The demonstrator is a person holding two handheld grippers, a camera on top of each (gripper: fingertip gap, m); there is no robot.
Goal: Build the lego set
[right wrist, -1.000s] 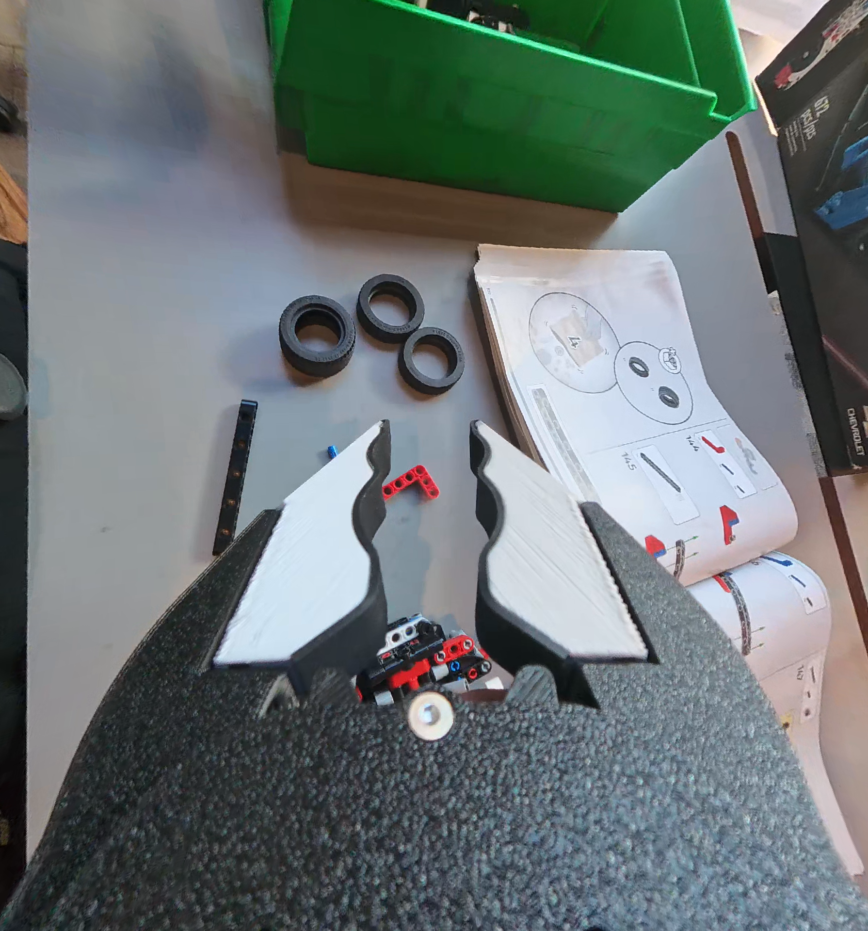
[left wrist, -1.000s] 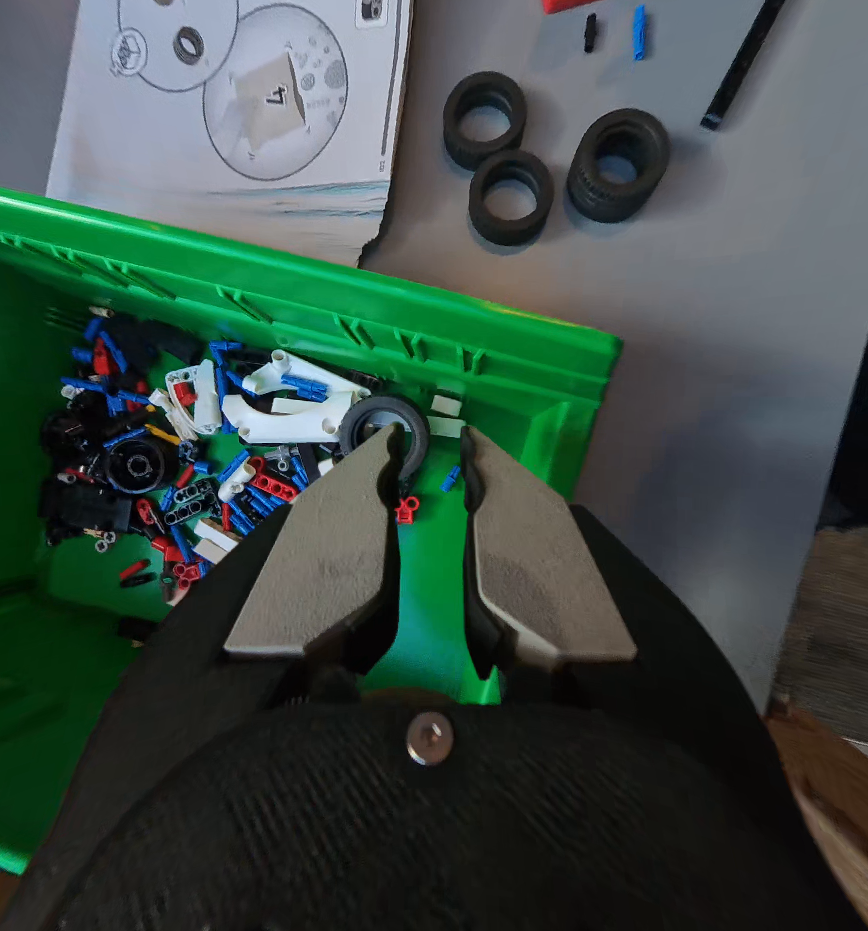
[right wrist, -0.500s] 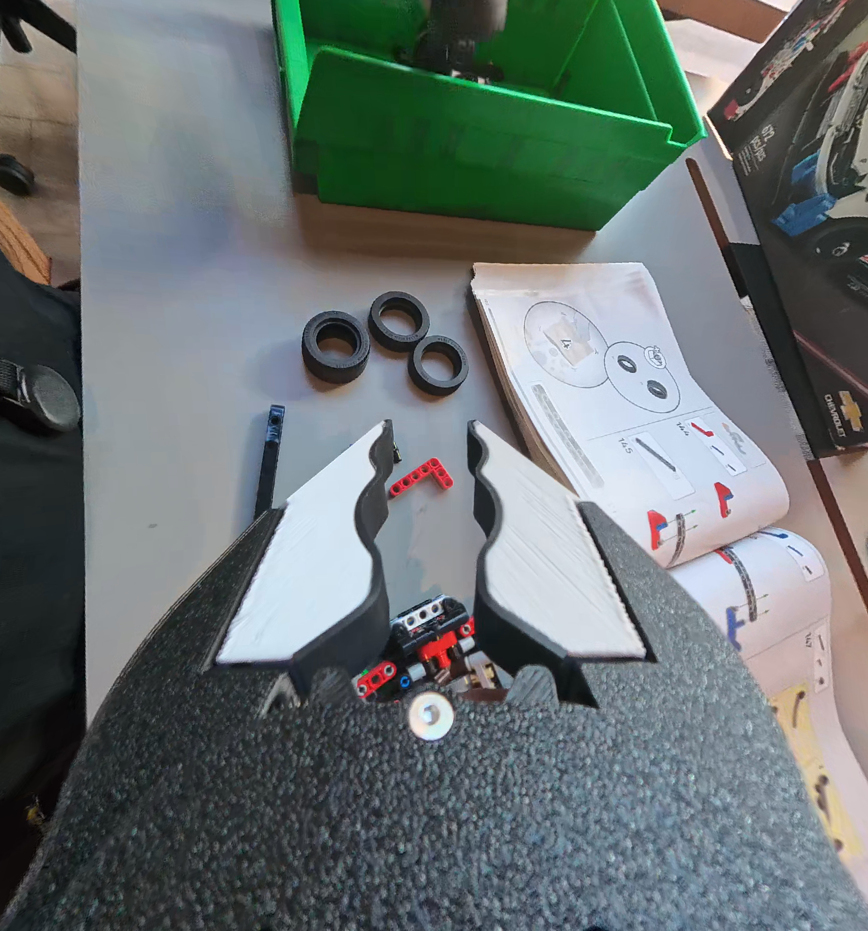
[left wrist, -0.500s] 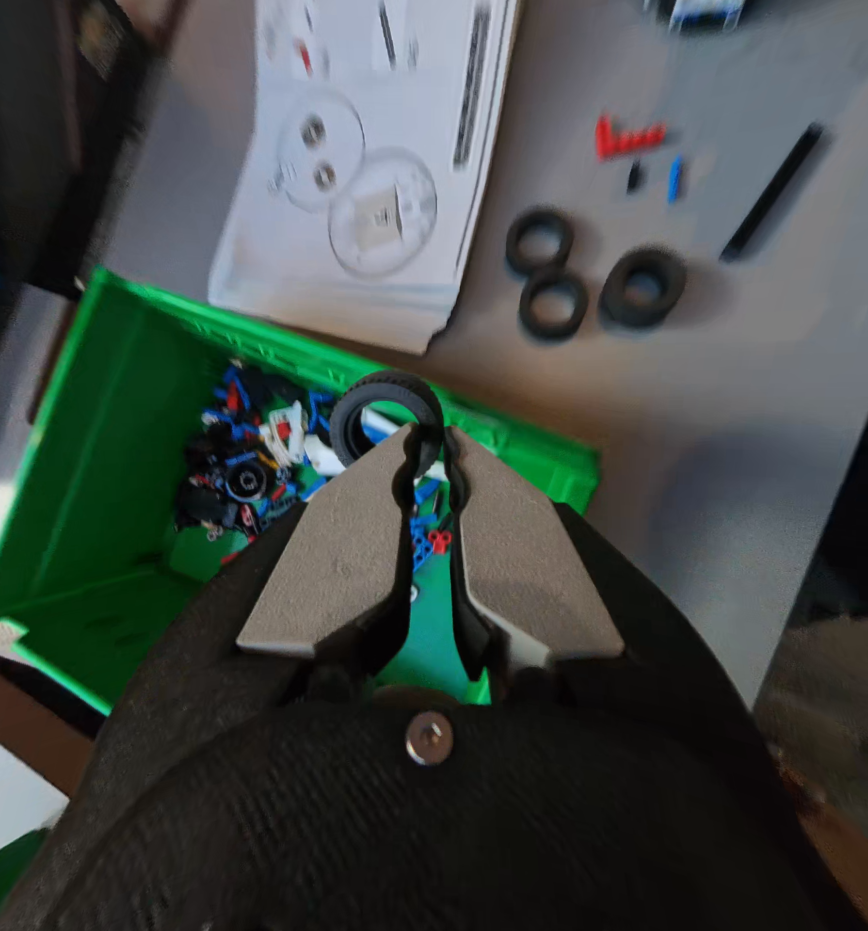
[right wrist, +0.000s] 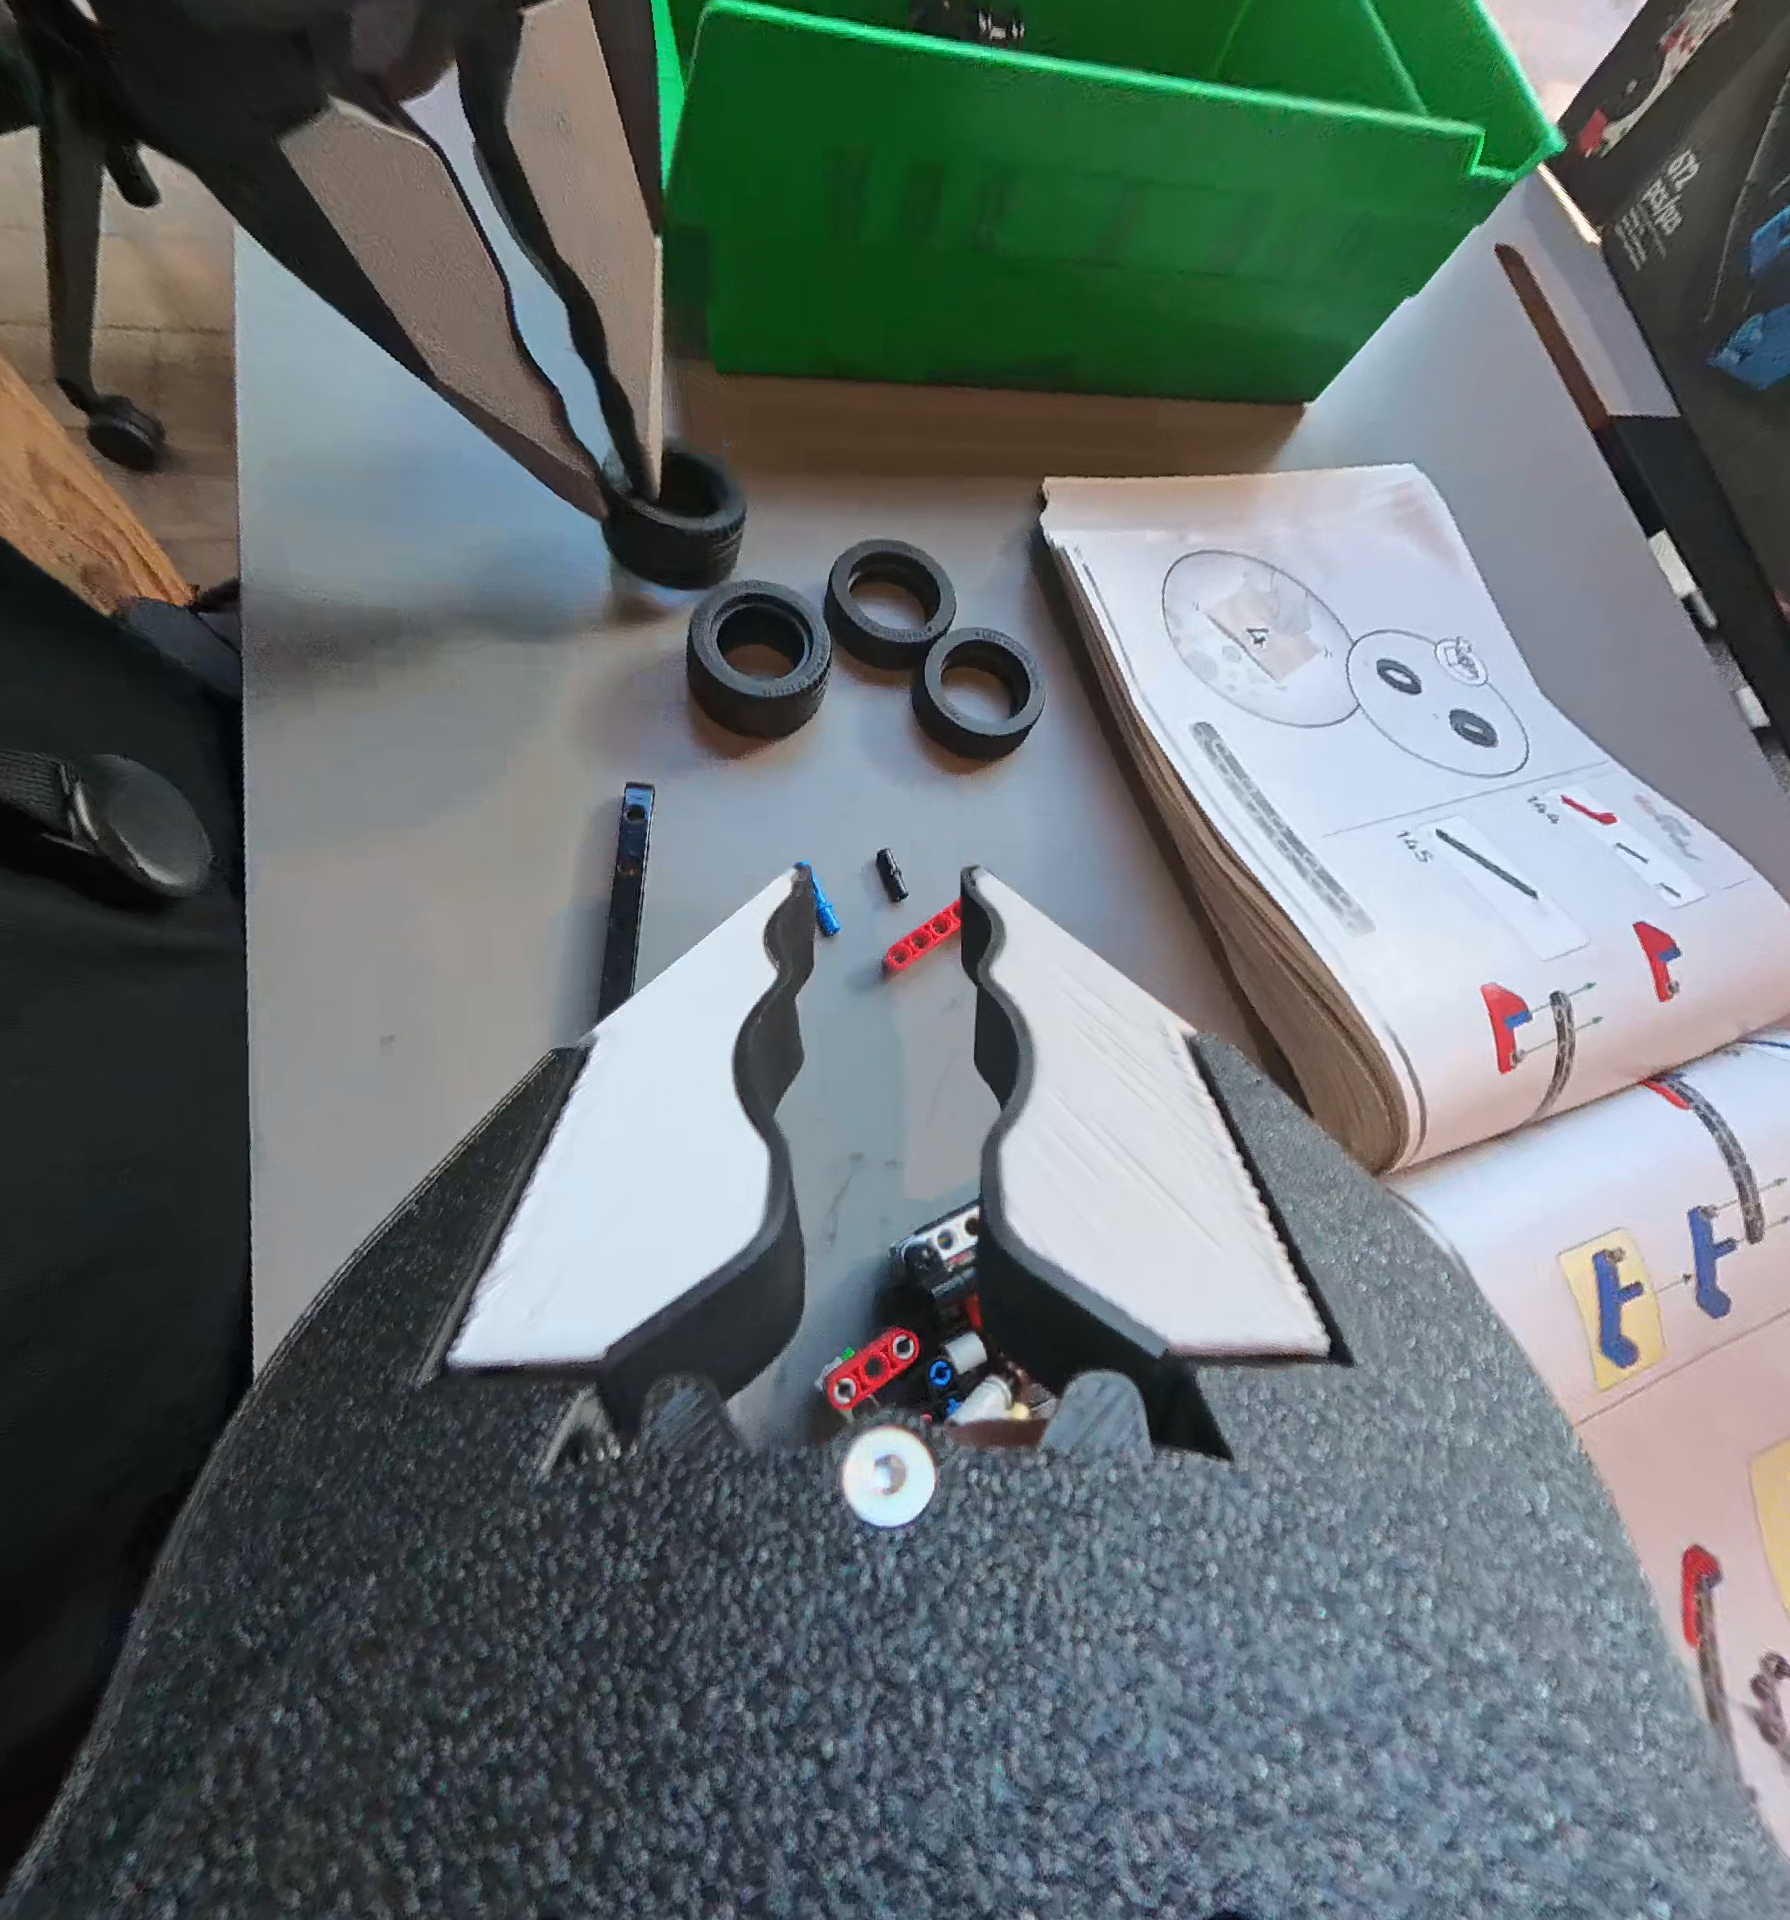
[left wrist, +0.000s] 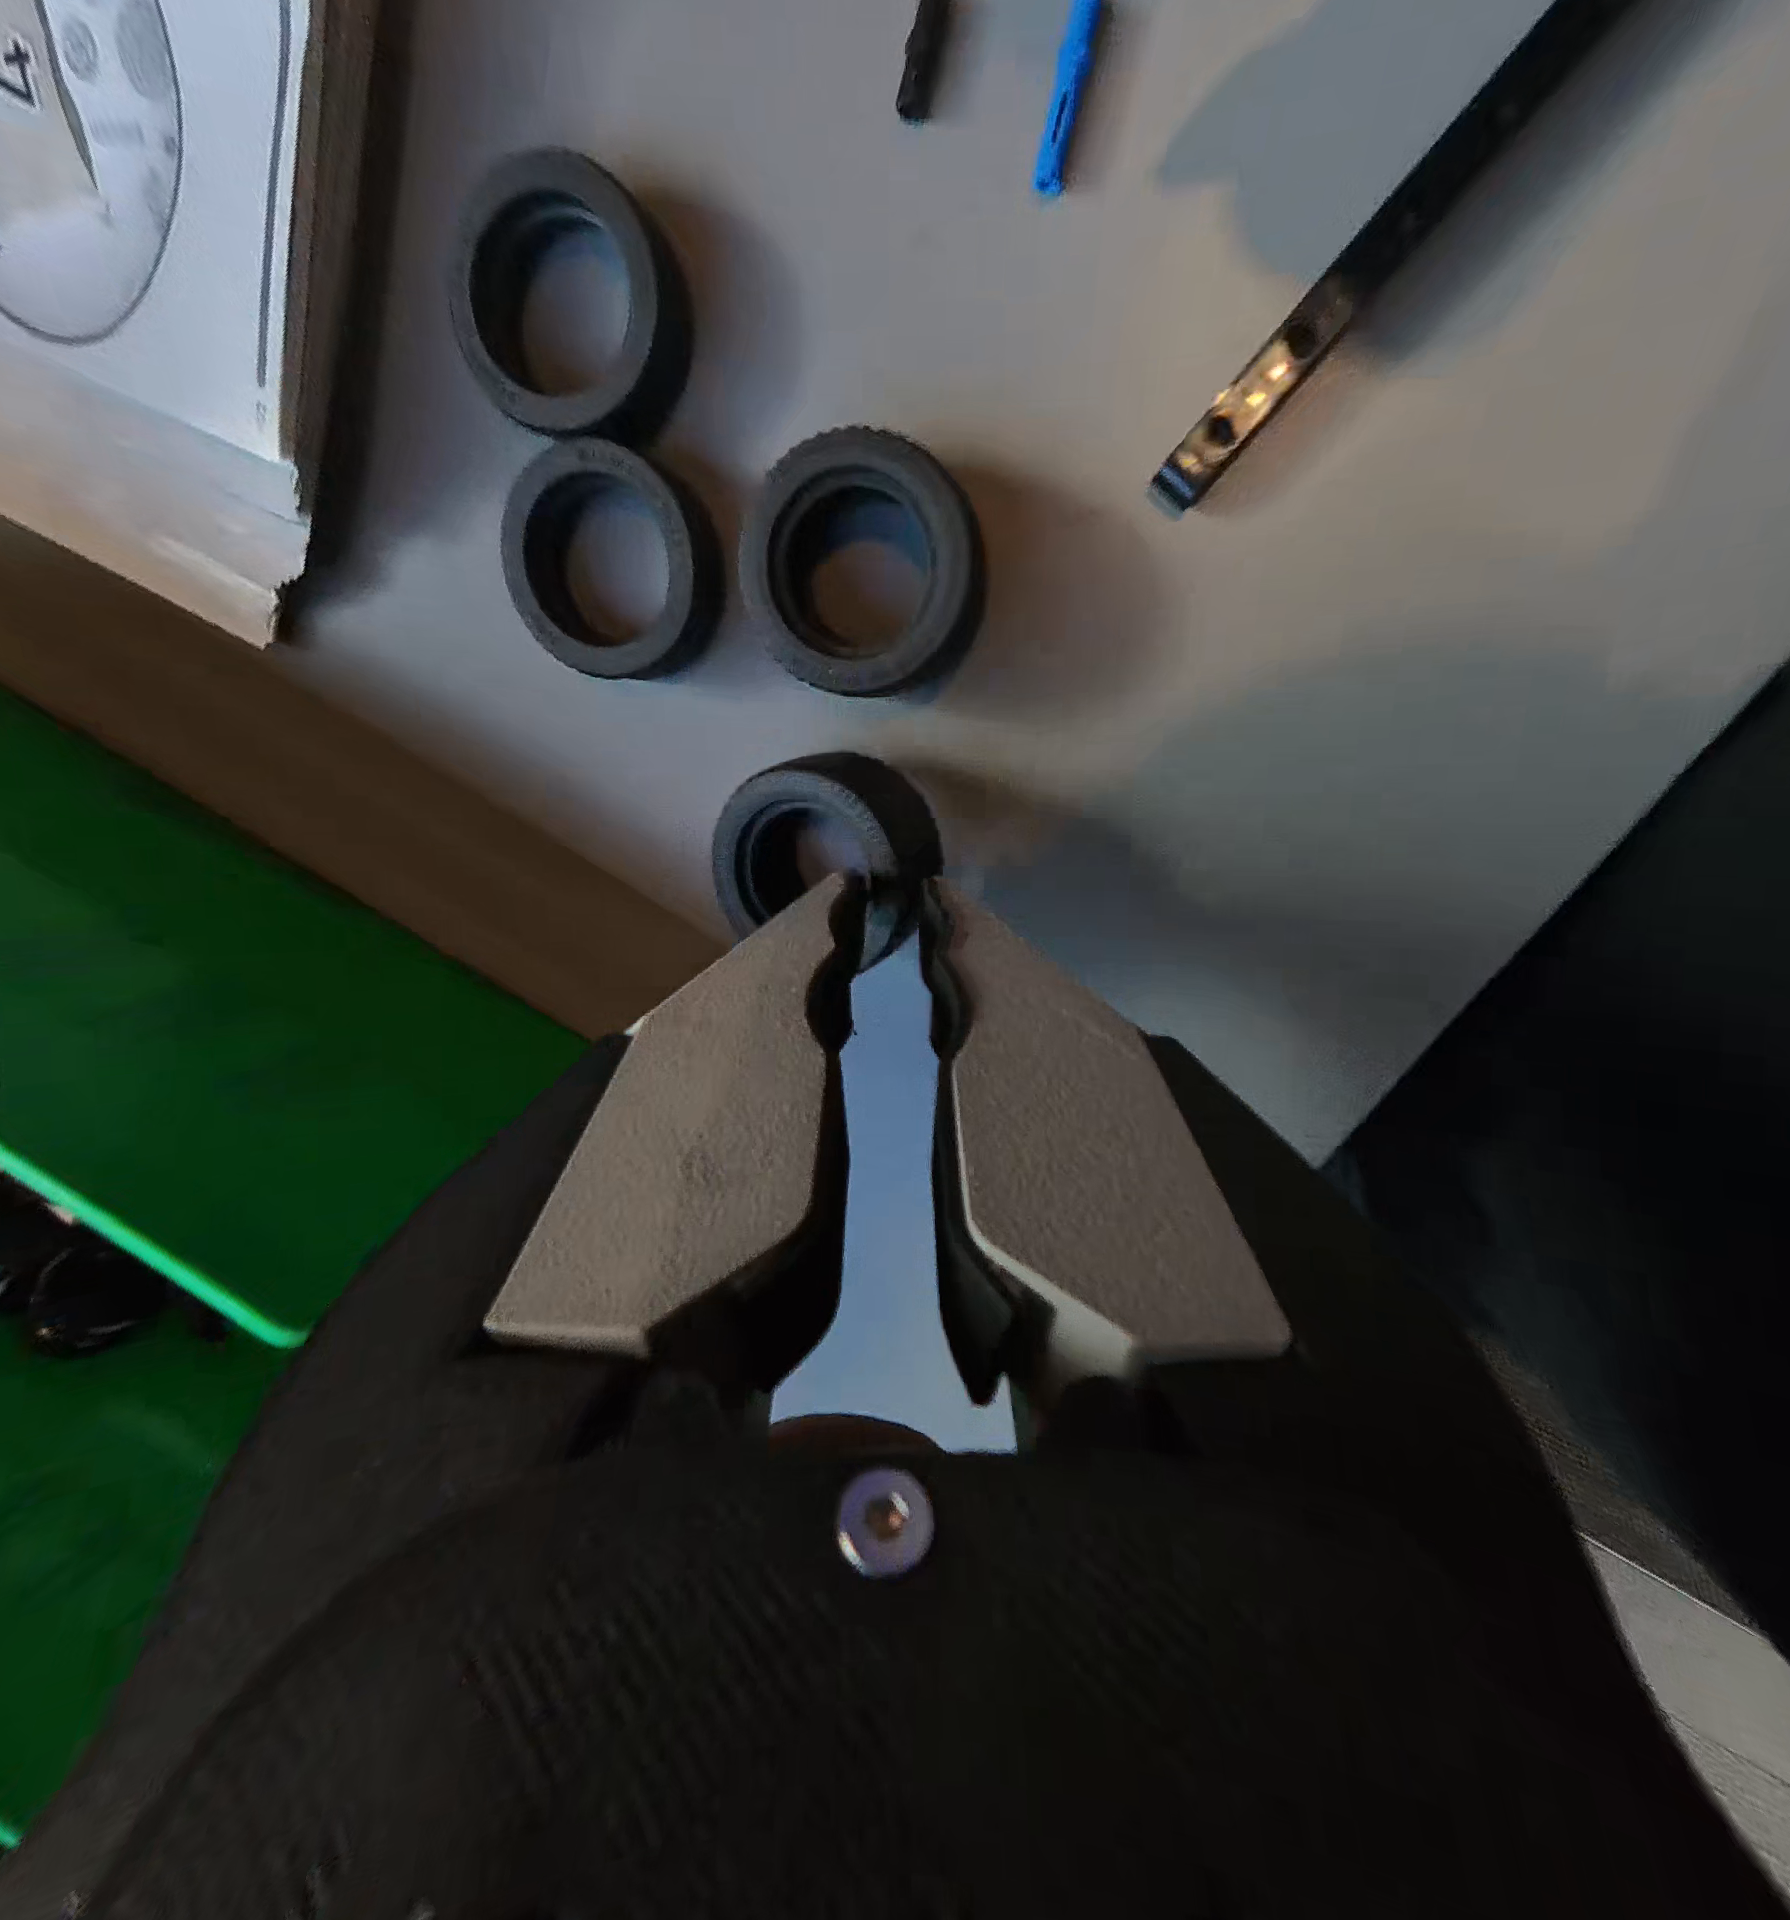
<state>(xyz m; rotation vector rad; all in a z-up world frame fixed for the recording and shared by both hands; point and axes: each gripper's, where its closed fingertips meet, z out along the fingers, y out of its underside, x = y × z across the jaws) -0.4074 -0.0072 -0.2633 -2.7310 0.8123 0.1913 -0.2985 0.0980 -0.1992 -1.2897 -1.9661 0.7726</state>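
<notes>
My left gripper (left wrist: 886, 896) is shut on the rim of a black tyre (left wrist: 818, 831) and holds it down at the grey table, just in front of three loose black tyres (left wrist: 860, 561). The right wrist view shows the same gripper (right wrist: 629, 473) with its tyre (right wrist: 678, 520) beside those three tyres (right wrist: 759, 670). My right gripper (right wrist: 883, 885) is open and empty above a red angled beam (right wrist: 922, 935), a black pin (right wrist: 891, 873) and a blue pin (right wrist: 823, 902). A partly built model (right wrist: 932, 1320) lies under its palm.
A green bin (right wrist: 1026, 208) of loose parts stands at the back, its rim also in the left wrist view (left wrist: 143, 1226). An open instruction booklet (right wrist: 1390, 831) lies on the right, the set's box (right wrist: 1753, 208) beyond it. A long black beam (right wrist: 626, 894) lies on the left. My right fingertips sit around 15 cm from my left ones. My right tips are roughly 10 cm from the black pin (right wrist: 891, 873).
My left gripper shut on a tyre in the green bin, lifted it out and carried it to the table beside the three tyres. My right gripper stayed open, shifting only slightly.
</notes>
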